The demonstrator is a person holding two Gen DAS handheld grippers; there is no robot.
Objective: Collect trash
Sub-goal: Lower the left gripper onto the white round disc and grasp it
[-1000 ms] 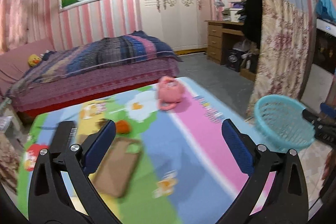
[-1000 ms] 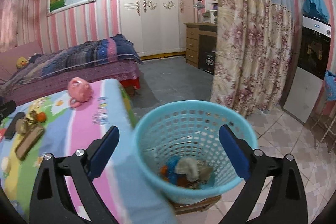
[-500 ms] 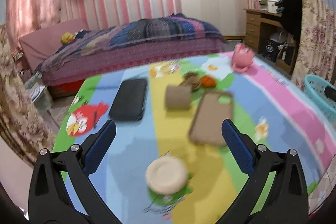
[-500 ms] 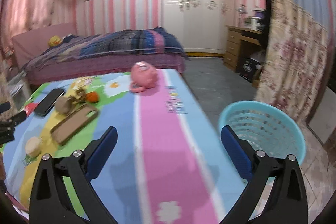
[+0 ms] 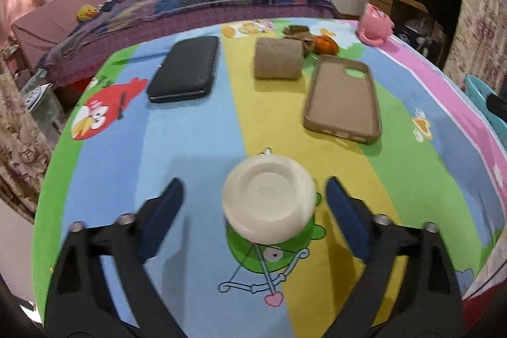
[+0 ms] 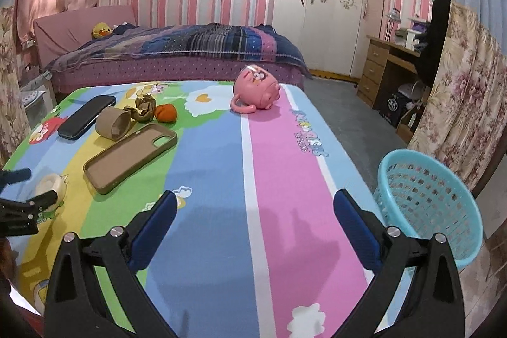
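A white round paper cup stands upside down on the cartoon-print table cover. My left gripper straddles it; the jaws are closing, with a gap on each side of the cup. Farther back lie a brown cardboard roll, crumpled brown paper and an orange scrap. My right gripper hangs open and empty over the pink stripe. The light blue trash basket stands on the floor to its right.
A tan phone case, a black phone and a pink mug on its side also lie on the table. A bed stands behind the table. A flowered curtain and a wooden desk are at the right.
The left view swung from the basket side to the table's left part and sank onto the white cup; its jaws narrowed. The right view left the basket and now faces the table.
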